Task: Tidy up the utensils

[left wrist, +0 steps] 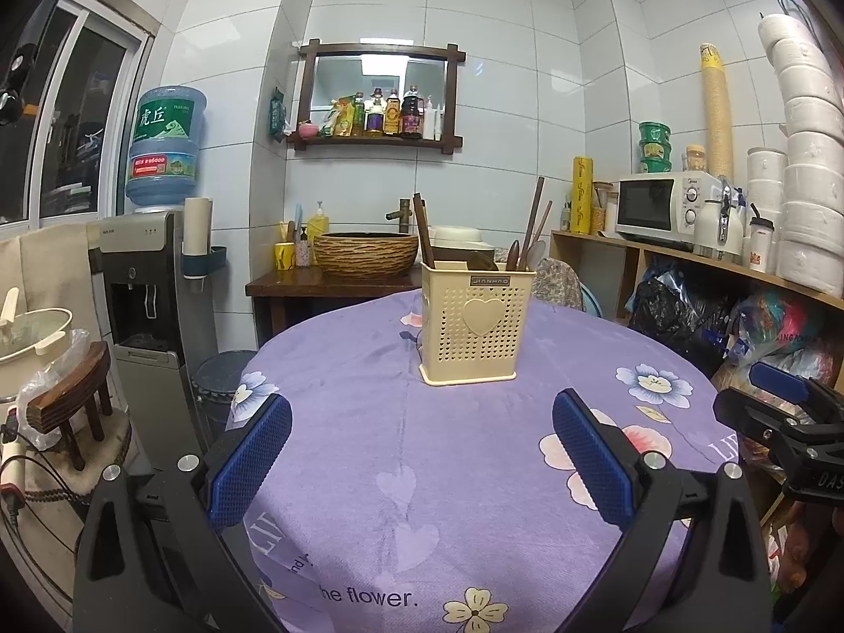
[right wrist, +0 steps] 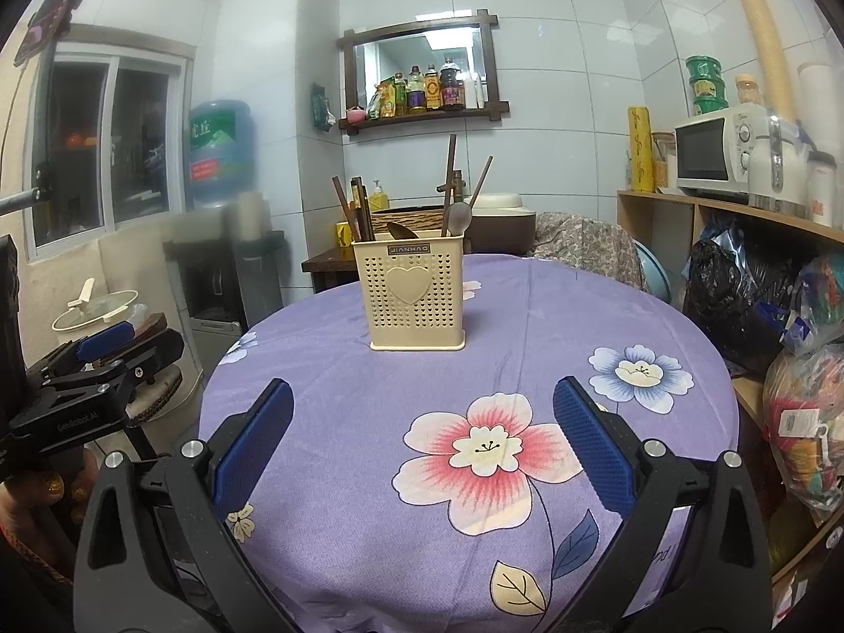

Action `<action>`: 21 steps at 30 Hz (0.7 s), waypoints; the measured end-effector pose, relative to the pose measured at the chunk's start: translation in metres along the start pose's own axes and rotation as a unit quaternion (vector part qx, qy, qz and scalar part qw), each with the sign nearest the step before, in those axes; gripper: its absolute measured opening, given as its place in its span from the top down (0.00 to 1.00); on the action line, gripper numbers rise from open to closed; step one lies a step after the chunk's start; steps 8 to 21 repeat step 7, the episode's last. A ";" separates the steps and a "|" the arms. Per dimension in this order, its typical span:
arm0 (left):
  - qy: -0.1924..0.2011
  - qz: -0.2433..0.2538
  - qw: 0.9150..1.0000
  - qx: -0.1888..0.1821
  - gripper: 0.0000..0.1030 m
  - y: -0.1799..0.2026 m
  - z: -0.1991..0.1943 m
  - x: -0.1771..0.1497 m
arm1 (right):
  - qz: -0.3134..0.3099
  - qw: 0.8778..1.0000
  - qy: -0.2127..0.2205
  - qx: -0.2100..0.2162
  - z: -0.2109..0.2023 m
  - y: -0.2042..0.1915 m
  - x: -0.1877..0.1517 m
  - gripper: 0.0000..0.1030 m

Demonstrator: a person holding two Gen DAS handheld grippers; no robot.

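Observation:
A cream perforated utensil holder with a heart on its front stands upright on the round table with a purple flowered cloth. It holds dark chopsticks on the left and wooden spoons on the right. It also shows in the right wrist view, with chopsticks and spoons. My left gripper is open and empty, well short of the holder. My right gripper is open and empty, also short of it.
A water dispenser stands at the left. A wooden sink stand with a woven basin is behind the table. Shelves with a microwave and bags are at the right.

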State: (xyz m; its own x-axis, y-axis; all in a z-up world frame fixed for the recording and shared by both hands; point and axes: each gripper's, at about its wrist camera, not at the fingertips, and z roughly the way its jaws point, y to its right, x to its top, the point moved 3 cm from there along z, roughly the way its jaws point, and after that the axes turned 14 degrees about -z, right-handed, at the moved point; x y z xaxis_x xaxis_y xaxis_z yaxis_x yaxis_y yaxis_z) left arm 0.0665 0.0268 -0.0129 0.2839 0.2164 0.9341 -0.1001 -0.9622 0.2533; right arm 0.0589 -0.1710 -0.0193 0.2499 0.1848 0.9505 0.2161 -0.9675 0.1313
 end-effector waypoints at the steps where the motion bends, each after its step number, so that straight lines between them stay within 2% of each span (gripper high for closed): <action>1: -0.001 0.001 1.000 0.001 0.05 0.000 0.000 0.000 | -0.001 1.000 0.000 0.000 0.000 0.000 0.000 0.05; 21: -0.003 0.003 1.000 0.000 0.05 0.002 0.000 -0.001 | 0.001 1.000 -0.002 0.000 0.001 0.001 -0.001 0.05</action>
